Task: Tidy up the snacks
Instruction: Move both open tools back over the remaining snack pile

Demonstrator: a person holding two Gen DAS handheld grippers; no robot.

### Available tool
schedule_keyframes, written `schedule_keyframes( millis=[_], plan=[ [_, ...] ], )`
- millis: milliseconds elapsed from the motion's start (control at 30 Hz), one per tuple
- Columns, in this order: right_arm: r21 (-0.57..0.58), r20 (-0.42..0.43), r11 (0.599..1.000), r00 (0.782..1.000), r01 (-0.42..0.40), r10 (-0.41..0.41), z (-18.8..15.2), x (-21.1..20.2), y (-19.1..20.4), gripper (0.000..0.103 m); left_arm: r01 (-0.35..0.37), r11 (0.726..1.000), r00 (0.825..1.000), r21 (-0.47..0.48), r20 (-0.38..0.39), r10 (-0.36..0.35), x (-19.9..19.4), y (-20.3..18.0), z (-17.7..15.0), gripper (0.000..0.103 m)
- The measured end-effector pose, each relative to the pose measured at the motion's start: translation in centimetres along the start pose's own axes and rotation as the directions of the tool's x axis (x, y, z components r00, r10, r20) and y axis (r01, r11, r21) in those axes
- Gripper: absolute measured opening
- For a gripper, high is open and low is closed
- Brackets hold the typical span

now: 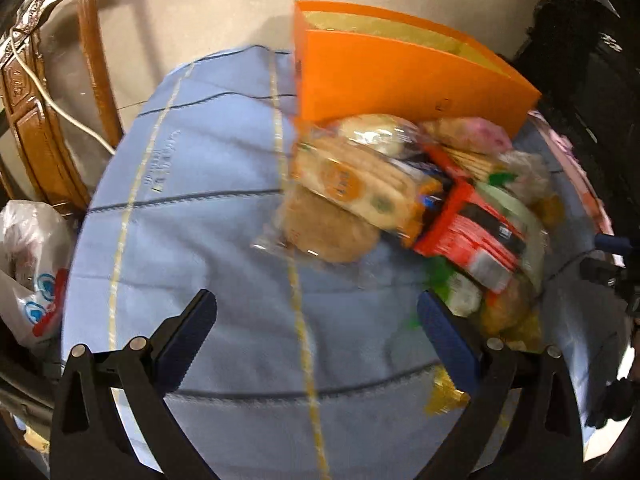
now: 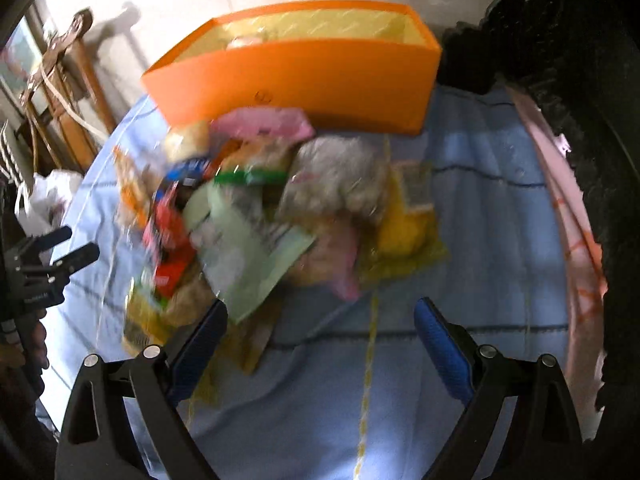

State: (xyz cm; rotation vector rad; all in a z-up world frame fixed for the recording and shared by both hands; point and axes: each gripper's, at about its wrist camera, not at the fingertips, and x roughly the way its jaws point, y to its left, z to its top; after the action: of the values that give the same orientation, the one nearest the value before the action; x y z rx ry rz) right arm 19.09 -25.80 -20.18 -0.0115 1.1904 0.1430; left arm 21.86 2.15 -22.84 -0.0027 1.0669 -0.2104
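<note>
left claw (image 1: 316, 314): your left claw hovers above the blue cloth with its jaws spread wide and nothing between them. both blue pads point forward and slightly down toward the counter.
left claw pose: it sits left of the snack pile, with its right finger (image 1: 448, 340) close to the near edge of the pile. in the right wrist view you see it again at the far left edge (image 2: 76, 244), held in a hand, fingers aimed toward the pile.
right claw (image 2: 320, 320): your right claw is also spread wide and holds nothing. it tilts down at the near side of the pile.
right claw fingers: the left finger (image 2: 200, 344) overlaps the near edge of the light green packet in the view; contact cannot be confirmed because of blur. the right finger (image 2: 440, 348) stands over bare cloth.
snack pile (image 1: 404, 200): you find the snacks heaped loose on the counter, just in front of the orange box. the heap includes a clear pack of round biscuits (image 1: 332, 224), a red packet (image 1: 472, 236) and a light green packet (image 2: 244, 248). finer detail is blurred.
orange box (image 2: 312, 76): it stands upright and open-topped at the far side of the counter, touching or just behind the pile. something pale lies inside; you cannot identify it.
counter (image 1: 192, 216): round, covered by a light blue cloth with dark and yellow stripes.
surroundings: a wooden chair (image 1: 44, 120) stands beyond the left rim, with a white plastic bag (image 1: 32, 264) beside it.
</note>
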Motion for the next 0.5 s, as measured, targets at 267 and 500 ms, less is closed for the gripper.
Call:
schedule_keyframes(
  millis=[267,500],
  plan=[
    [0.113,0.008,0.993,0.999,0.03,-0.032,0.0,-0.5,-3.0,0.095,0.103,0.964,0.994,0.243,0.007,-0.108,-1.0,-7.3,-2.8,0.098],
    [0.119,-0.018,0.992,0.999,0.035,-0.033,-0.4,0.1,-3.3,0.095,0.135,0.946,0.991,0.295,-0.022,-0.135,0.1,-10.7,-4.1,0.098]
  ],
)
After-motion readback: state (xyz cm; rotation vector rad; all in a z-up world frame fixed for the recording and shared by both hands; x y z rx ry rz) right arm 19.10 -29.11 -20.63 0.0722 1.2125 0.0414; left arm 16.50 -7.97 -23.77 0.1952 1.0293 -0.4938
